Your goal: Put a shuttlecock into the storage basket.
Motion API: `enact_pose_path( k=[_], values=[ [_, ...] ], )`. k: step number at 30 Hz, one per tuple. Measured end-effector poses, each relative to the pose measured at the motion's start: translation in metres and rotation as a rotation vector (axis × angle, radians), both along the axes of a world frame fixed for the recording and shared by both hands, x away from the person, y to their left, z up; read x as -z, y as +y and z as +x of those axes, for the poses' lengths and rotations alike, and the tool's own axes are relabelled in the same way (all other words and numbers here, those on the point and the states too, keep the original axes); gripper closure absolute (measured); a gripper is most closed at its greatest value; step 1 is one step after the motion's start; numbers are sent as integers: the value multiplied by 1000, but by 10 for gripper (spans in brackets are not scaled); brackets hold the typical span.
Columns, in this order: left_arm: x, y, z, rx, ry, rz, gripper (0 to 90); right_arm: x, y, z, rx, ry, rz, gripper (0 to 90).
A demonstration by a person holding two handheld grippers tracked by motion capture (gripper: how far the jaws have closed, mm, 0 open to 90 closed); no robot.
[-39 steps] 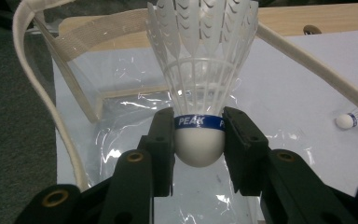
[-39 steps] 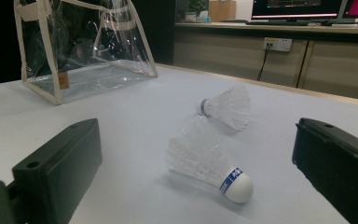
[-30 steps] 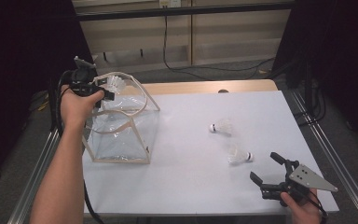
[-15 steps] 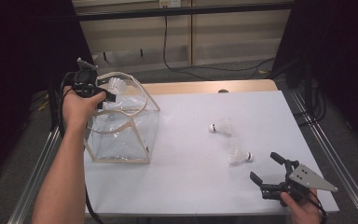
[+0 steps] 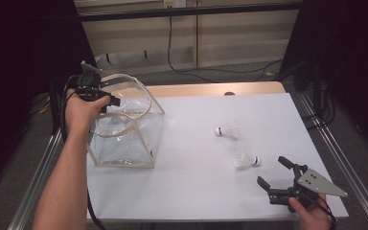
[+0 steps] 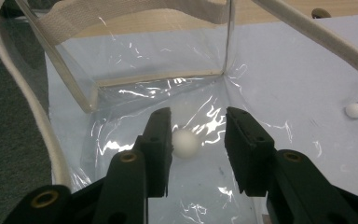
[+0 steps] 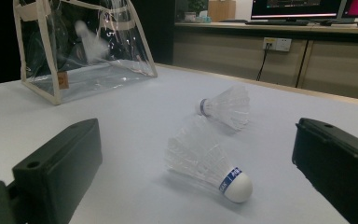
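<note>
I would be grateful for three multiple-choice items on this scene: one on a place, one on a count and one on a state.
1. Where on the table does the clear bag stand?
A. left side
B. right side
C. near edge, middle

2. How many shuttlecocks lie on the table outside the bag?
A. one
B. two
C. four

3. How do the right gripper's jaws stand?
A. shut on a shuttlecock
B. shut on nothing
C. open

Answers:
1 A: the high view shows the bag at the left of the table.
2 B: one shuttlecock lies farther off and one nearer.
3 C: the right gripper has its jaws wide apart, short of the nearer shuttlecock.
</note>
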State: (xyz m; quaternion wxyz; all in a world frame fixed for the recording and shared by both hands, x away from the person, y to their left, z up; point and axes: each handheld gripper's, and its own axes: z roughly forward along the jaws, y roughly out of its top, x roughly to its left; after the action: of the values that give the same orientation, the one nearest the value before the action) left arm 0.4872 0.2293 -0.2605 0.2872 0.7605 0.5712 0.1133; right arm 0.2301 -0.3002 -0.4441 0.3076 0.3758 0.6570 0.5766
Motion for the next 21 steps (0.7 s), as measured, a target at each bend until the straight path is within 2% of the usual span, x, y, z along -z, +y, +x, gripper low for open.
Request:
enact_pose_path(
  k=[6, 13, 21],
  values=[
    [-2, -1, -1, 2, -6, -12, 559, 0, 0, 0, 0, -2, -1, 11],
    [-6, -2, -3, 15, -17, -32, 539, 0, 0, 0, 1, -1, -4, 11],
    [-17, -9, -7, 53, -24, -32, 508, 0, 0, 0, 0, -2, -3, 11]
  ],
)
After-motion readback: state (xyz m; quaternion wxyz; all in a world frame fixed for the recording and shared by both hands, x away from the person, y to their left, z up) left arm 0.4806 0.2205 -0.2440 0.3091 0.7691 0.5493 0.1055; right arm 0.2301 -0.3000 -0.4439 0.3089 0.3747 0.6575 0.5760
